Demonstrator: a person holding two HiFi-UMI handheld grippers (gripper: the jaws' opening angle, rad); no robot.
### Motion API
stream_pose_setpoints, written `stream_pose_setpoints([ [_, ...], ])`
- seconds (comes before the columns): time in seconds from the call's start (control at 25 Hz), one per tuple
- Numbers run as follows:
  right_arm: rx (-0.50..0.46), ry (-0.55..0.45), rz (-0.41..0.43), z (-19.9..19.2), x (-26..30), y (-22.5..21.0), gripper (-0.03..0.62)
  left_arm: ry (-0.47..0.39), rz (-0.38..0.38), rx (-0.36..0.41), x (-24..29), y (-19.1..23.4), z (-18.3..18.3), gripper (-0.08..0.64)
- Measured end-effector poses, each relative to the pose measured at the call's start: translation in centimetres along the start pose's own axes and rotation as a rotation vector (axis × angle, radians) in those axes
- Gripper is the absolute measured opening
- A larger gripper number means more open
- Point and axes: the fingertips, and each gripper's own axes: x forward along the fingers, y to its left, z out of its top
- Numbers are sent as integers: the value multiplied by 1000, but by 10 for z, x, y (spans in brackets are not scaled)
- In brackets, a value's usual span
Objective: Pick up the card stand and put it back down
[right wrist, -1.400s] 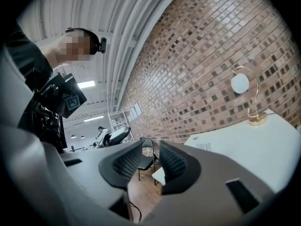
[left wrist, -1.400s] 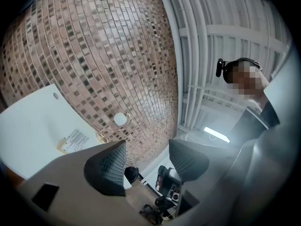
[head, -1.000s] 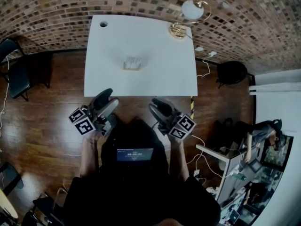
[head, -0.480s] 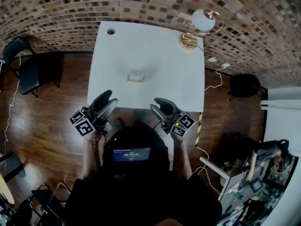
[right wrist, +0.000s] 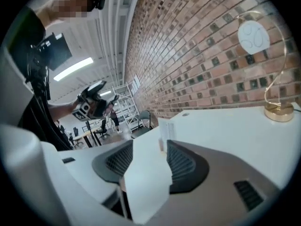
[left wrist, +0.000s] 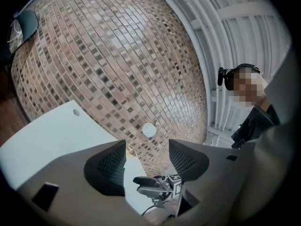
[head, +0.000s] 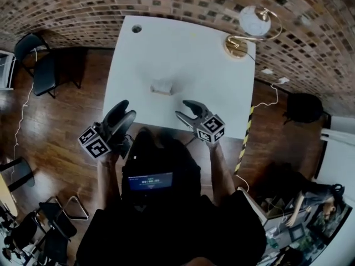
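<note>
Card stand (head: 162, 86) dead ahead of the right gripper (head: 183, 108)
Jaws have just been opening, nothing between them; stand sits on the white table (head: 138, 60), likely light and tippy, so pinch its upright faces gently; left gripper (head: 123, 111) spread, empty

The card stand (head: 162, 86) stands on the counter (head: 183, 49), near its middle. A lamp (head: 247, 33) stands on the far right corner, well apart from the card stand. A hole (head: 136, 29) is in the far left corner. A chair (head: 37, 65) stands on the floor (head: 55, 126), left of the counter.
</note>
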Motion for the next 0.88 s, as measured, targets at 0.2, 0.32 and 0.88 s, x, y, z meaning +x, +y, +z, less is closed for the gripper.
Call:
stream_pose_setpoints([
  [0.2, -94, 114, -22, -28, 39, -42, 253, 21, -1, -13, 4, 3, -7, 270],
  [0.32, -109, 126, -20, -25, 60, -56, 254, 77, -10, 44, 8, 1, -3, 270],
  [0.88, -339, 257, 67, -62, 147, -71, 153, 125, -6, 54, -12, 7, 3, 270],
])
